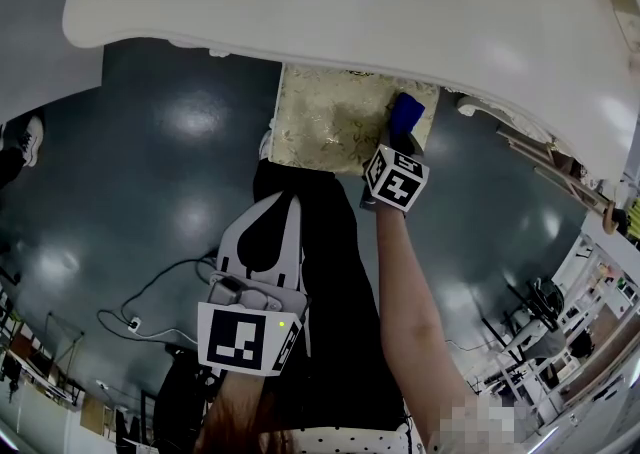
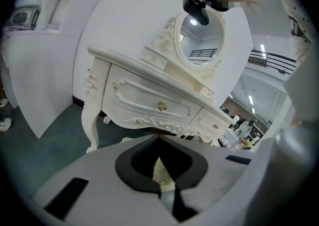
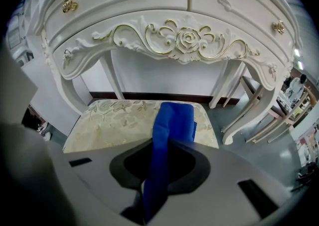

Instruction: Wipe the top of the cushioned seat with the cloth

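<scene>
The cushioned seat (image 1: 330,127) has a pale gold floral top and stands under the front edge of a white dressing table (image 1: 350,2). A blue cloth (image 1: 405,114) lies on the seat's right part, with my right gripper (image 1: 402,139) shut on its near end. In the right gripper view the cloth (image 3: 172,120) runs from between the jaws of the right gripper (image 3: 162,170) out over the seat (image 3: 114,120). My left gripper (image 1: 283,202) is held low by the person's body, short of the seat. Its jaws are together in the left gripper view (image 2: 162,191), holding nothing.
The dressing table's carved apron (image 3: 179,41) and legs overhang the seat closely. An oval mirror (image 2: 199,41) stands on the table. Pale furniture legs (image 3: 259,120) stand to the right of the seat. A cable with a plug (image 1: 135,322) lies on the dark floor at the left.
</scene>
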Action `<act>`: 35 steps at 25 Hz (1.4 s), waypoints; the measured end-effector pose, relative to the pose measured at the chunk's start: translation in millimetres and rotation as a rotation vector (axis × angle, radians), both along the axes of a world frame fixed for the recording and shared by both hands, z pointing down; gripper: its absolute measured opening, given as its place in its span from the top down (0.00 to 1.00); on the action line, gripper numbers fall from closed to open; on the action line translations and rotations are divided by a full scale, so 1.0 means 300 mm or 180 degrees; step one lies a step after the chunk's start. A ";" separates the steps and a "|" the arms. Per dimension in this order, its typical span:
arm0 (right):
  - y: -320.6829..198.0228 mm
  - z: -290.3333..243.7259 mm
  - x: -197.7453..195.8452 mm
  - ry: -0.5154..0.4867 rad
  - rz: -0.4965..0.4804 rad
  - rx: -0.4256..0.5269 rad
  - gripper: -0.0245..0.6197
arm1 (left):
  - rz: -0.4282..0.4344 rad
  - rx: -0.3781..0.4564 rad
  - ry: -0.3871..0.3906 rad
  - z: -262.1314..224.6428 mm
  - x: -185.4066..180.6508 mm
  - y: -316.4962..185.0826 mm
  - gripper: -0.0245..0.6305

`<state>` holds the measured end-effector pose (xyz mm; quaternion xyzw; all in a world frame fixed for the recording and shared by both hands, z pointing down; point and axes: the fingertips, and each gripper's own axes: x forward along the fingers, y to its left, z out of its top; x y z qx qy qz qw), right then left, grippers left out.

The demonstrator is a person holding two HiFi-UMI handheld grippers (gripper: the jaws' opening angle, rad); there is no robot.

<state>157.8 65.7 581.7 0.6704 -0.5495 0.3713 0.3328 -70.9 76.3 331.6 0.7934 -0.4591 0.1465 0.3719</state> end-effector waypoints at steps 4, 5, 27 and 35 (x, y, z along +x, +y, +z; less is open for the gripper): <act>-0.001 -0.003 -0.015 -0.0018 0.0000 0.0024 0.86 | -0.0002 -0.0008 -0.0002 -0.001 -0.009 0.004 0.97; -0.001 -0.001 -0.016 -0.0016 0.0004 0.0031 0.86 | -0.0003 -0.0006 -0.0002 0.001 -0.011 0.005 0.96; -0.023 0.000 -0.134 -0.0173 -0.0034 0.0108 0.86 | -0.0031 -0.0020 0.0007 0.007 -0.010 0.009 0.97; -0.031 -0.005 -0.170 -0.0207 -0.0062 0.0117 0.86 | -0.0043 -0.0020 0.0020 0.003 -0.010 -0.002 0.96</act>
